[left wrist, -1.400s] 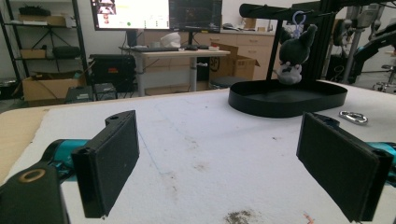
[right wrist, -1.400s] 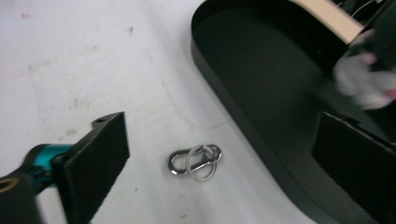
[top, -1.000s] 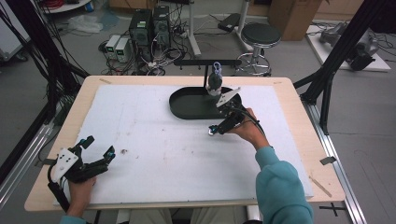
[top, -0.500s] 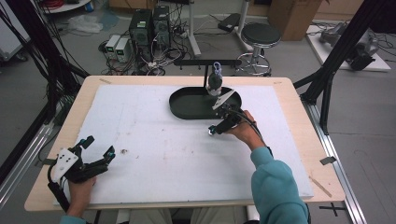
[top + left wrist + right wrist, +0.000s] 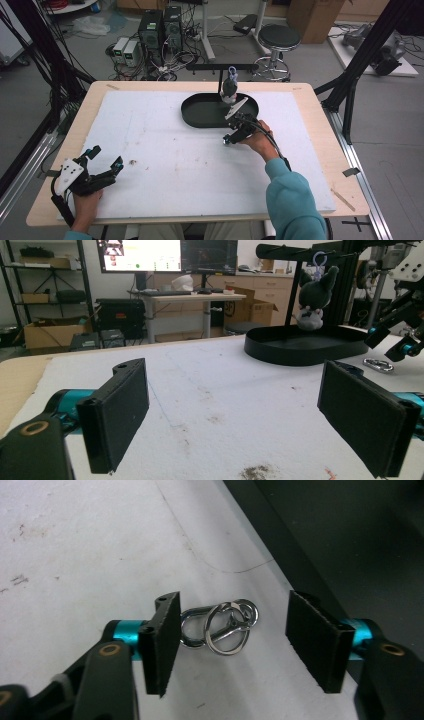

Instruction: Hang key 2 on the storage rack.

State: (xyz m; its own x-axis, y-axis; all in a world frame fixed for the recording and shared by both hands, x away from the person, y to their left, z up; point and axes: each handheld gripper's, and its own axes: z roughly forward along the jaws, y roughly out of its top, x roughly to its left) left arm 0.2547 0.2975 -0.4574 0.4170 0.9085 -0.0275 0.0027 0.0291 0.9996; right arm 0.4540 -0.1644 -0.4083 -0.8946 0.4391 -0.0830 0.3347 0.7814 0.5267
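Note:
A silver carabiner clip with key rings point(image 5: 221, 625) lies flat on the white mat just in front of the black oval tray point(image 5: 200, 116). My right gripper point(image 5: 232, 640) hangs open right over it, one jaw on each side, the left pad nearly touching the clip. In the high view that gripper point(image 5: 231, 138) is at the tray's near edge. A dark plush keychain toy point(image 5: 230, 88) hangs from a black bar stand point(image 5: 220, 67) above the tray. My left gripper point(image 5: 102, 159) rests open and empty at the table's near left corner. From the left gripper view the clip point(image 5: 378, 364) shows far right.
The white mat point(image 5: 165, 150) covers most of the wooden table point(image 5: 320, 130) and has a few small dirt marks point(image 5: 133, 162). Beyond the far edge are computer towers point(image 5: 160, 27), cables and a stool point(image 5: 278, 37). Black frame posts point(image 5: 360, 65) stand at both sides.
My right gripper has lowered slightly toward the mat beside the tray. The left gripper has stayed where it was.

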